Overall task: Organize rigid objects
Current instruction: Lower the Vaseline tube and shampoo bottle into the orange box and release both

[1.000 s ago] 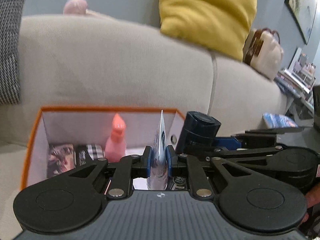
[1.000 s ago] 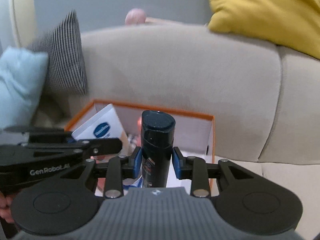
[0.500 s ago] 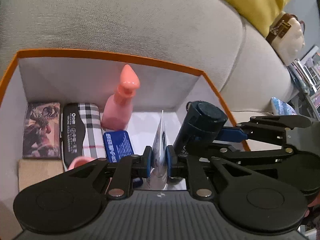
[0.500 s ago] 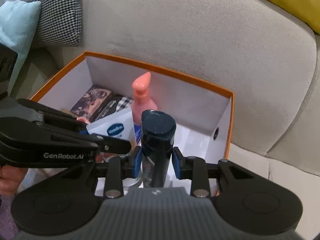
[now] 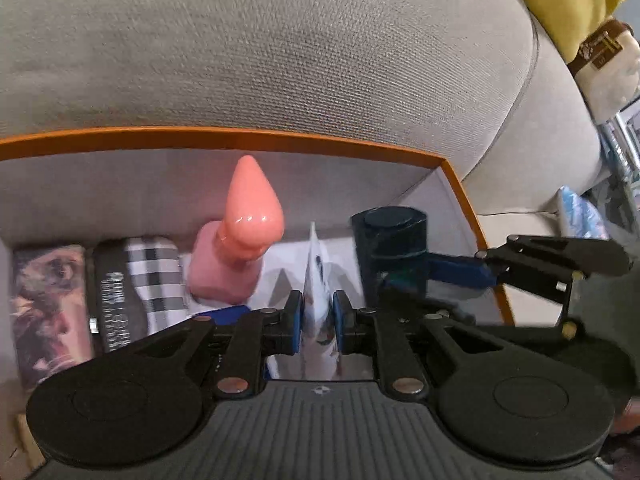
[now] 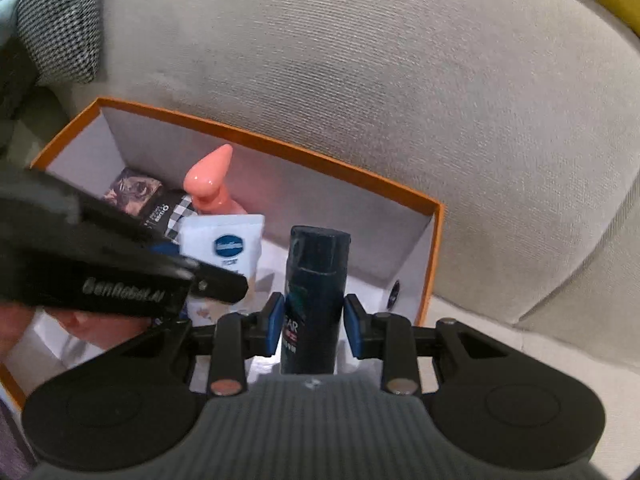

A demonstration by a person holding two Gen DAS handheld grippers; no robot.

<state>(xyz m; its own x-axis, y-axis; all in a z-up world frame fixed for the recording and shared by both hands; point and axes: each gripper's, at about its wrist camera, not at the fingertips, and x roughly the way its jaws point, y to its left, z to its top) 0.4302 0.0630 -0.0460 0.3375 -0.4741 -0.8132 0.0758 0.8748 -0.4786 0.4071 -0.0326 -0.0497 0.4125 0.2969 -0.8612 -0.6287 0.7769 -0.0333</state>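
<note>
Task status: partly complete. The orange-rimmed box [image 6: 434,216] on the sofa [image 6: 400,60] already holds a pink bottle [image 5: 240,248], a checked case [image 5: 148,276] and a printed box [image 5: 48,304], set along the far wall. 2 items remain in hand. The left gripper [image 5: 316,322] is clamped on a flat white tube [image 5: 316,280]; the right gripper [image 6: 314,324] grips a dark bottle [image 6: 316,276]. Both items sit between their pads, above the box's bare right half

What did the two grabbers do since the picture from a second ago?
Both tipped down and came in over the orange-rimmed white box. The left gripper brought its flat white tube, the right gripper its dark blue bottle, down towards the inside. Nothing was let go: both jaws stay shut on their things. The pink bottle and the checked case stayed put.
</note>
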